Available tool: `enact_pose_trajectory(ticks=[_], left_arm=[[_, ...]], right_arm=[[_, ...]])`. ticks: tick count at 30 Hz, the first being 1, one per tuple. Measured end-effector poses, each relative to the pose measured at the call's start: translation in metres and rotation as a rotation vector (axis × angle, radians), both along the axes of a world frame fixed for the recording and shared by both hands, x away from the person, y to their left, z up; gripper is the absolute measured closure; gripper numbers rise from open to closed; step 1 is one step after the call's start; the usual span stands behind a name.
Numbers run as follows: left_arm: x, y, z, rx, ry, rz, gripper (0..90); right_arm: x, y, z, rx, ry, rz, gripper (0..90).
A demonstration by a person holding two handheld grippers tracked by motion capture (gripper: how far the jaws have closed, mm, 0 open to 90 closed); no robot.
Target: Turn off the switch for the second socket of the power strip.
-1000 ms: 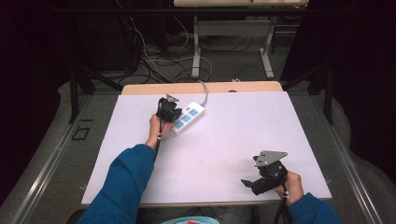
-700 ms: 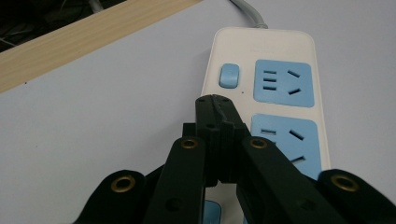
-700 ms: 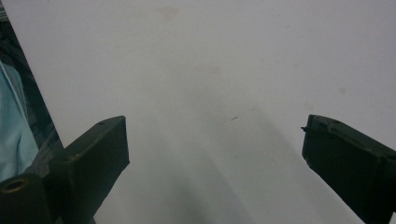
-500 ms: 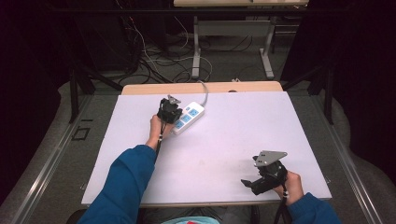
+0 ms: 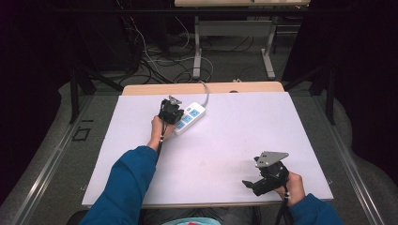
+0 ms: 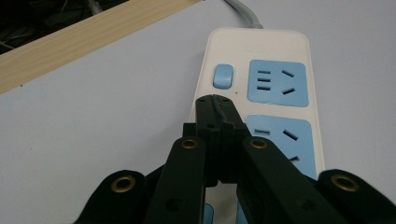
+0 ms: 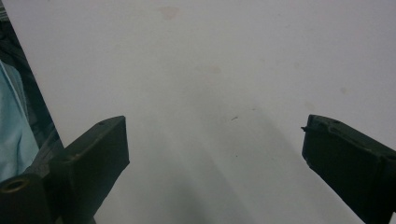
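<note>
Up near the worktop's (image 5: 225, 140) far edge, the left claw (image 6: 215, 103) (pressed together) hovers over the power strip (image 6: 280, 84); the right claw (image 7: 212, 154) is spread wide near the near-right corner.

A lab: white table (image 5: 281, 122), tangled floor cables (image 5: 159, 61), dark curtains (image 5: 356, 56) all round.

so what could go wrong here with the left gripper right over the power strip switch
1. The left gripper has its fingers shut and pointing just below the blue switch; if it pushes a bit off, it may slide onto the socket beside it instead.
2. The power strip lies loose on the table, so a slanted push could shove it along rather than press the switch.
3. The right gripper is open, far away, and not steadying it.
</note>
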State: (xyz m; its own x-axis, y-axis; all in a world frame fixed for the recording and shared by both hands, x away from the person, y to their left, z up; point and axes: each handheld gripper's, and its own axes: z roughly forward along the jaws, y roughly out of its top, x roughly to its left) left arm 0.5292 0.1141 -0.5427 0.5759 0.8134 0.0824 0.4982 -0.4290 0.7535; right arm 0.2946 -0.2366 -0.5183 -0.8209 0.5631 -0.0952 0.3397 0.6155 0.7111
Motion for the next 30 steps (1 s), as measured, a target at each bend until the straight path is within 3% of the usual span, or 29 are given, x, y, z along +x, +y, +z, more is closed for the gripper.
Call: enact_pose_trajectory(ticks=[21,25,30], left_arm=[[-0.0004,-0.0015,0.0010,0.007,0.006,0.004,90.0],[-0.0014,-0.0036,0.0020,0.037,0.001,-0.001,90.0],[-0.0005,-0.0030,0.0016,0.022,0.002,-0.006,90.0]], right_arm=[[-0.0004,0.0002,0.0001,0.001,0.000,-0.004,6.9],[-0.0005,0.0002,0.0003,0.000,0.001,0.001,6.9],[-0.0002,0.0003,0.0000,0.001,0.001,-0.002,6.9]])
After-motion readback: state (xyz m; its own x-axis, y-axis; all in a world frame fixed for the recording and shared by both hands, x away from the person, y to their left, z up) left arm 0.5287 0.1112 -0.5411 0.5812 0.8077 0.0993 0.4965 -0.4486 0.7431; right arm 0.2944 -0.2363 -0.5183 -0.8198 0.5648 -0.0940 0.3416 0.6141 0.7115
